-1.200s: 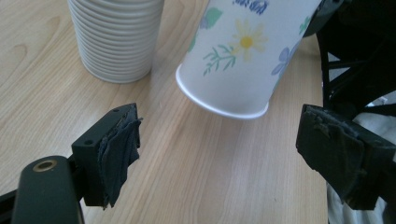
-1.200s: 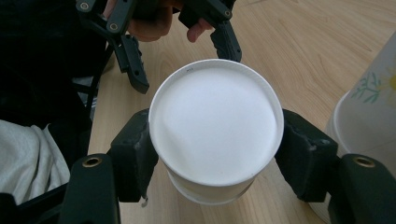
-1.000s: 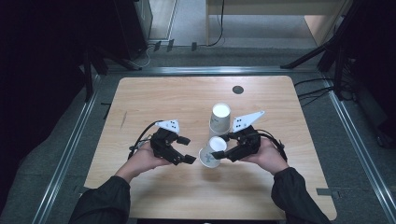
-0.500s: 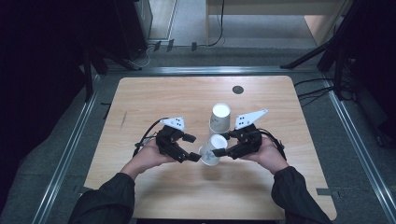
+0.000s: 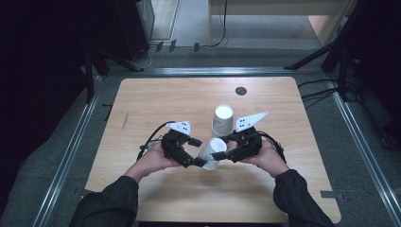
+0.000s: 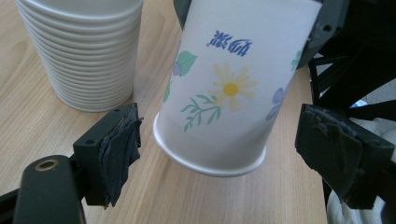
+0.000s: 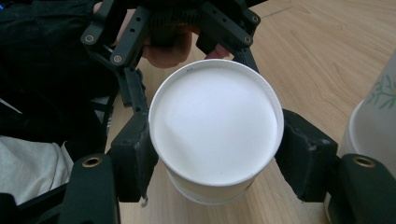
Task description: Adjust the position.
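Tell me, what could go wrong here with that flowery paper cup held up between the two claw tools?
The right gripper pinches the thin paper cup near its base, so it could dent or slip out. The left gripper has open jaws on either side of the rim; closing hard might crush the rim. The stack of cups stands close behind and could get knocked over.

Only one marking noted: a small blue printed mark on the wall of the paper cup (image 6: pixel 229 88), top centre of the left gripper view, above a yellow daisy motif. It stands inverted and blurred; its characters cannot be read. No other text, number or brand legible.
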The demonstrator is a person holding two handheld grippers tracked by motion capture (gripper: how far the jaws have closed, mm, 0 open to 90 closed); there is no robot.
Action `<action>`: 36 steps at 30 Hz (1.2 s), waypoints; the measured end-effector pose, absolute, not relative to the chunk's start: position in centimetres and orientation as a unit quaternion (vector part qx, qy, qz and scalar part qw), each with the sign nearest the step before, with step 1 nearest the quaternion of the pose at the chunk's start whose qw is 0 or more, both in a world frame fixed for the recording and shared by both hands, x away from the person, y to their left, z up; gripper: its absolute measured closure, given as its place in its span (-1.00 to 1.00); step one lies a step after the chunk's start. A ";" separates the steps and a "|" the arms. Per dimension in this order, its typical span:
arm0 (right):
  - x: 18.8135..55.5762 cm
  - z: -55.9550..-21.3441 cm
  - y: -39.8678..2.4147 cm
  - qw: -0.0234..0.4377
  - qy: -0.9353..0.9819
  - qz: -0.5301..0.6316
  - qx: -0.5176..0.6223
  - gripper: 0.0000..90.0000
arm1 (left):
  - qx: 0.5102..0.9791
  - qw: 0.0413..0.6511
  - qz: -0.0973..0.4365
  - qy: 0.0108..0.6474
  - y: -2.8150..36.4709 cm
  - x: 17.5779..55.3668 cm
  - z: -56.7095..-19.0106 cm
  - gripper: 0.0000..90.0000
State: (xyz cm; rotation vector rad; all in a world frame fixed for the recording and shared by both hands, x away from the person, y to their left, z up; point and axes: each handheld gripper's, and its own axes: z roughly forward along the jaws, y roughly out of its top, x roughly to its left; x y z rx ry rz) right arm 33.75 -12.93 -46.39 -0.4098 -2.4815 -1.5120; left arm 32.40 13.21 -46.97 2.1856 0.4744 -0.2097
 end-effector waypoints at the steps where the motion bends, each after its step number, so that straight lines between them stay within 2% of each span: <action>1: 33.7 -46.4 -12.9 0.102 -0.841 -0.513 -0.138 -0.22 | 0.878 0.432 -0.085 0.189 13.2 32.4 -47.0 -0.68; 11: 33.4 -46.2 -12.6 0.105 -0.837 -0.521 -0.127 -0.22 | 0.878 0.434 -0.103 0.174 12.1 32.5 -47.7 -0.68; 20: 33.2 -46.1 -12.3 0.112 -0.837 -0.522 -0.124 -0.22 | 0.884 0.429 -0.095 0.161 11.9 32.2 -47.8 -0.63; 26: 33.2 -46.0 -12.3 0.114 -0.836 -0.522 -0.125 -0.21 | 0.882 0.437 -0.093 0.152 12.0 32.1 -47.7 -0.52; 27: 33.2 -46.0 -12.3 0.112 -0.837 -0.521 -0.126 -0.21 | 0.883 0.436 -0.091 0.148 12.0 32.0 -47.7 -0.46; 36: 33.1 -46.0 -12.2 0.112 -0.839 -0.517 -0.123 -0.21 | 0.886 0.439 -0.074 0.129 12.1 31.7 -47.5 -0.36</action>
